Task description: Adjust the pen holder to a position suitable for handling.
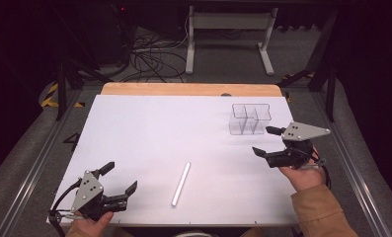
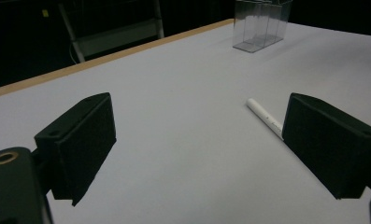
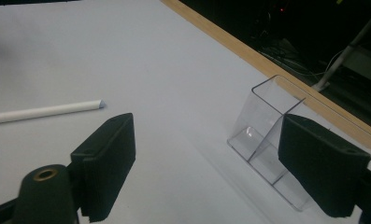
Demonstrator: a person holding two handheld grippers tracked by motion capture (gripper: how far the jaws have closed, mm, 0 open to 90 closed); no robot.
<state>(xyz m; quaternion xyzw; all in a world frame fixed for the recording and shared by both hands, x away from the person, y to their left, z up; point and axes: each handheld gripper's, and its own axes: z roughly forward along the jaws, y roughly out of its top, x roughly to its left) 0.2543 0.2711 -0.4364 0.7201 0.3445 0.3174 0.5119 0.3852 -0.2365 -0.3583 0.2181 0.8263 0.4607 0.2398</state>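
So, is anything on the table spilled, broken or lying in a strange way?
Nothing stands out. The clear organizer stands upright with empty compartments. The white pen lies flat on the table, apart from it. The left gripper and right gripper are open and hold nothing.

We are finding no text, label, brand or number that we can read on anything here. The white pen (image 2: 264, 115) is showing faint dark marks along its barrel in the left gripper view, but they are too small for us to make out.
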